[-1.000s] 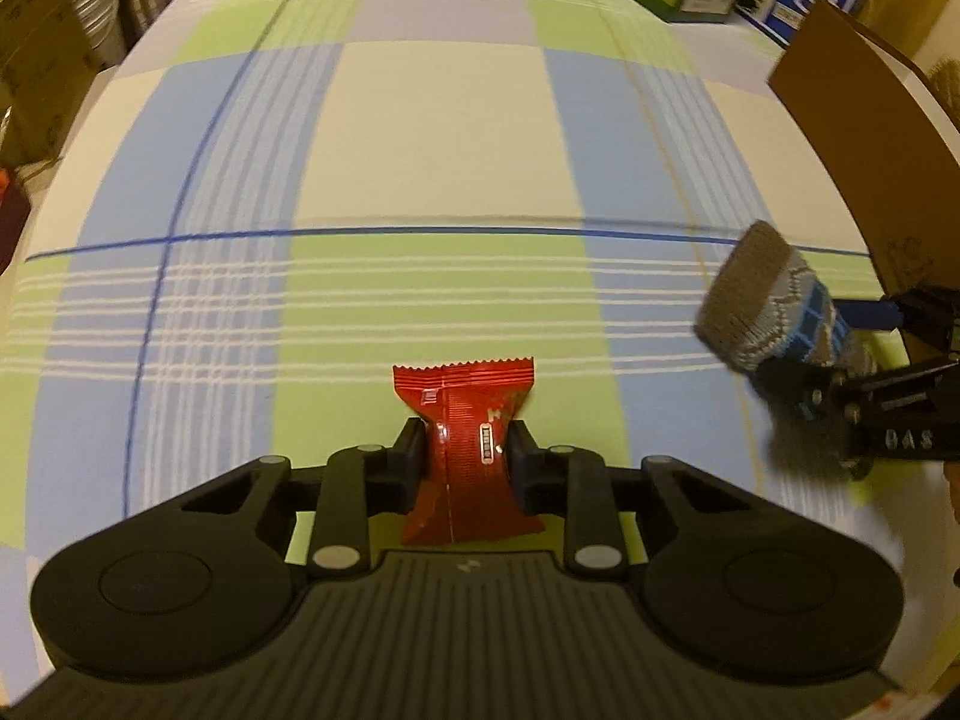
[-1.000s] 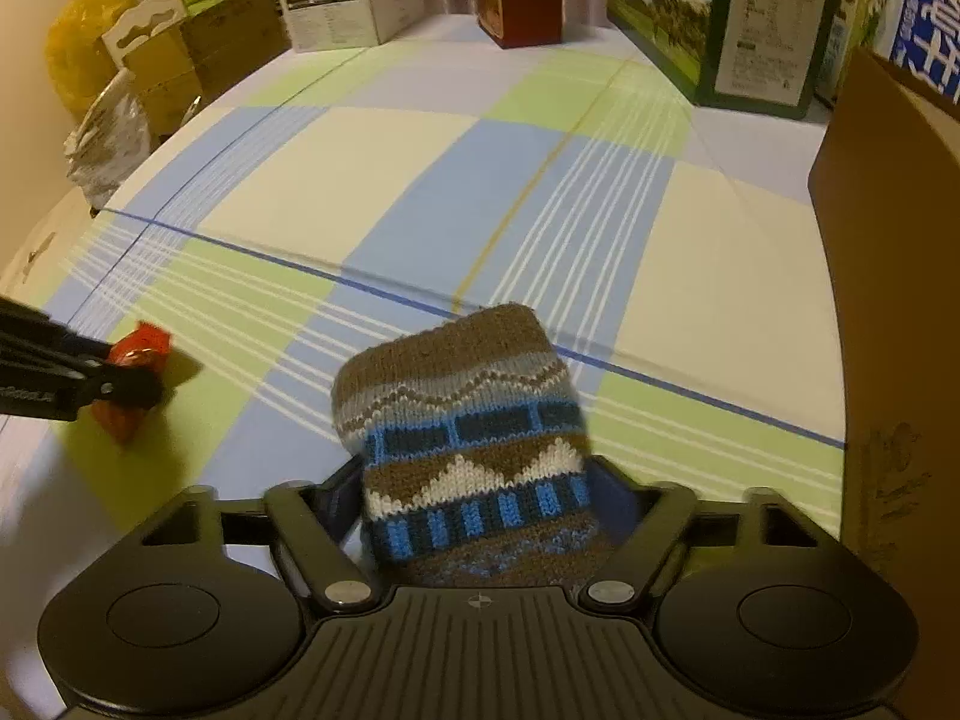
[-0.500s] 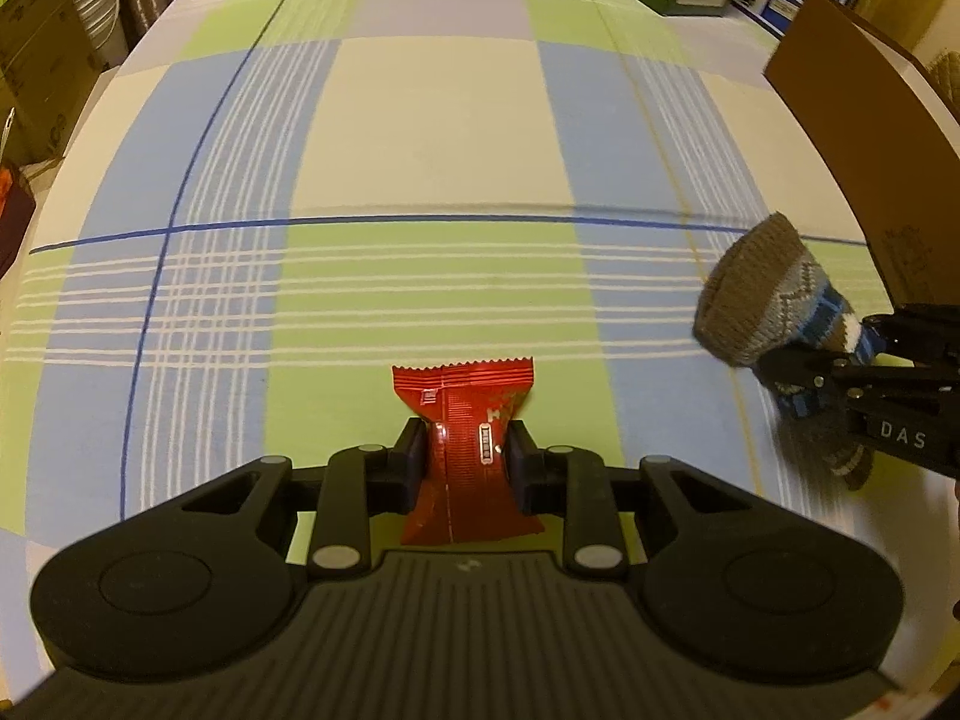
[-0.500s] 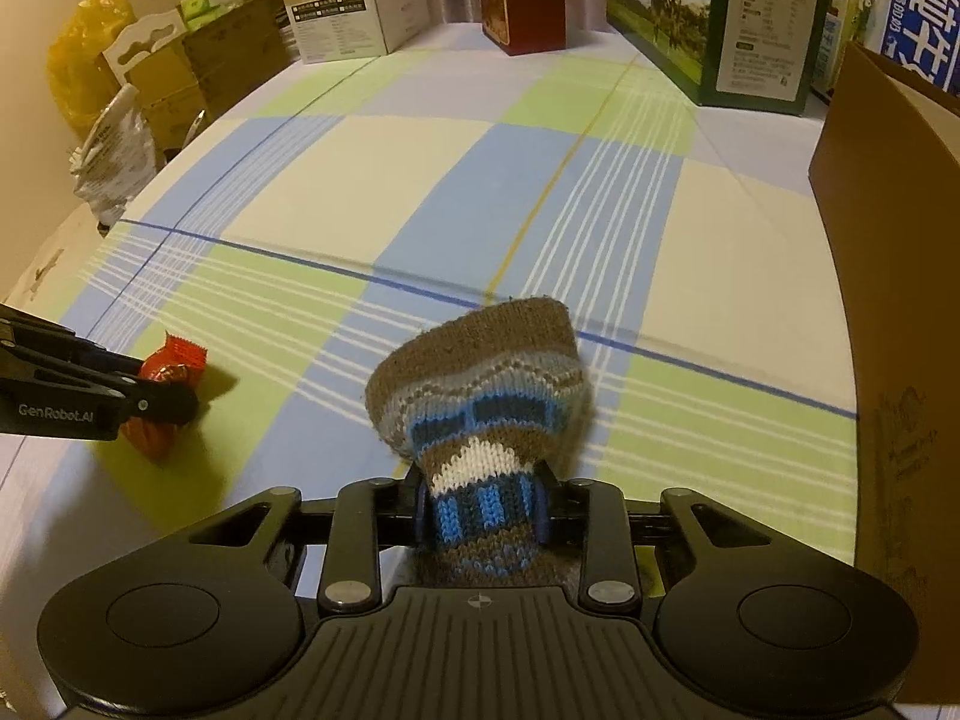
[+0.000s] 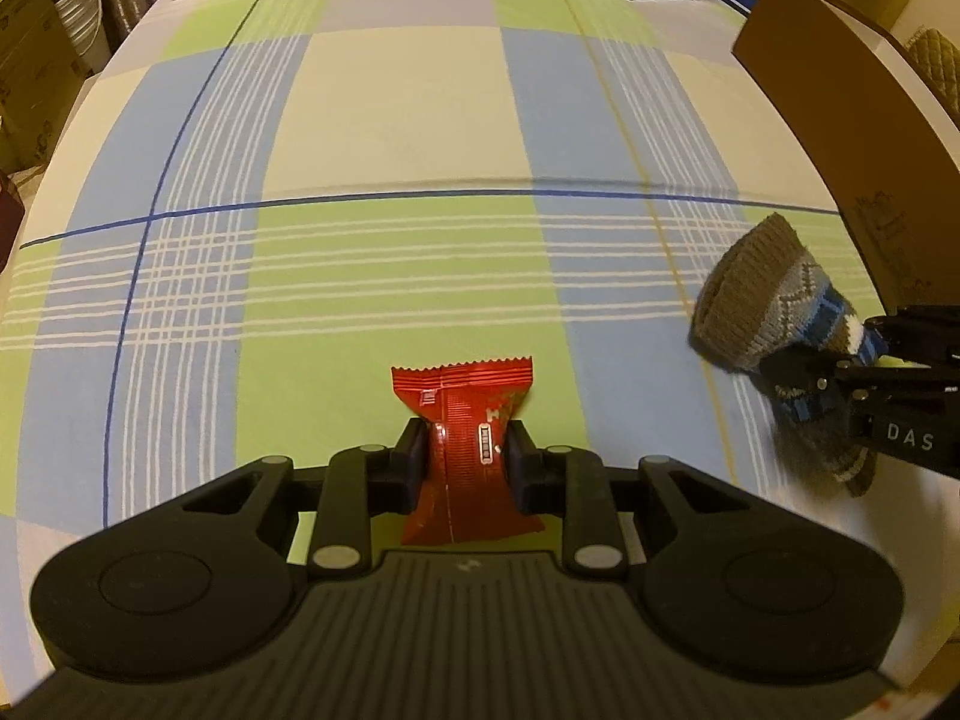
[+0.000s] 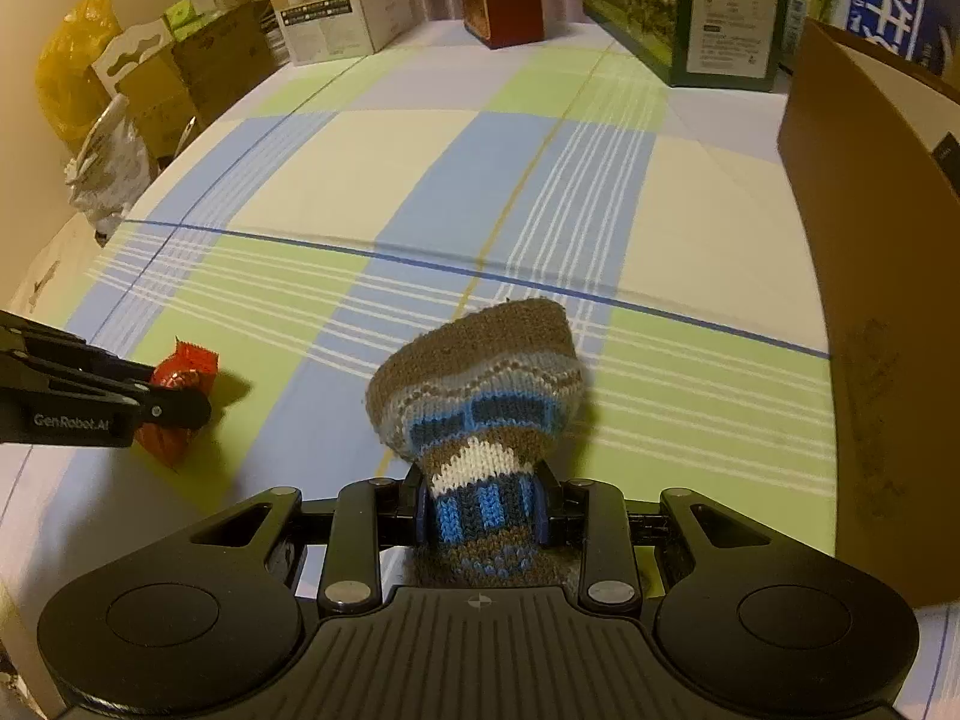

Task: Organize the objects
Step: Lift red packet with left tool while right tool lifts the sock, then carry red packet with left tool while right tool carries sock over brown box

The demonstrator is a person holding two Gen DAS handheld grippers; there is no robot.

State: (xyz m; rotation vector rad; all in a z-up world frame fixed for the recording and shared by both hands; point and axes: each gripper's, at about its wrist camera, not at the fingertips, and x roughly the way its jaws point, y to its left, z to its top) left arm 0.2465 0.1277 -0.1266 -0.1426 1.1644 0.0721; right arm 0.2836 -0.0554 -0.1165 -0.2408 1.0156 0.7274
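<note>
The left gripper (image 5: 467, 450) sits at the bottom middle of the left wrist pic, w/ its jaws squeezed tight on a red snack pack (image 5: 465, 450). The pack is pinched in at the waist, and its zigzag top edge sticks out past the fingertips, over a green square of the checked tablecloth (image 5: 396, 120). In the right wrist pic that same red pack (image 6: 180, 402) shows at the left edge, w/ the black left gripper (image 6: 174, 408) clamped on it. The right gripper (image 6: 480, 510) is at the bottom middle of the right wrist pic, jaws closed on a knit sock (image 6: 480, 414) w/ brown, blue & white stripes. The sock is squashed thin between the fingers and puffs out wide at its brown end, just above the cloth. From the left wrist pic the sock (image 5: 762, 312) is at the right side, held by the right gripper (image 5: 810, 378). A brown cardboard box (image 6: 876, 276) stands along the right edge, near the sock. More boxes (image 6: 336, 6) stand at the far end of the table, at the top of the frame. A yellow bag (image 6: 69, 66) is at the upper left, off the table.
</note>
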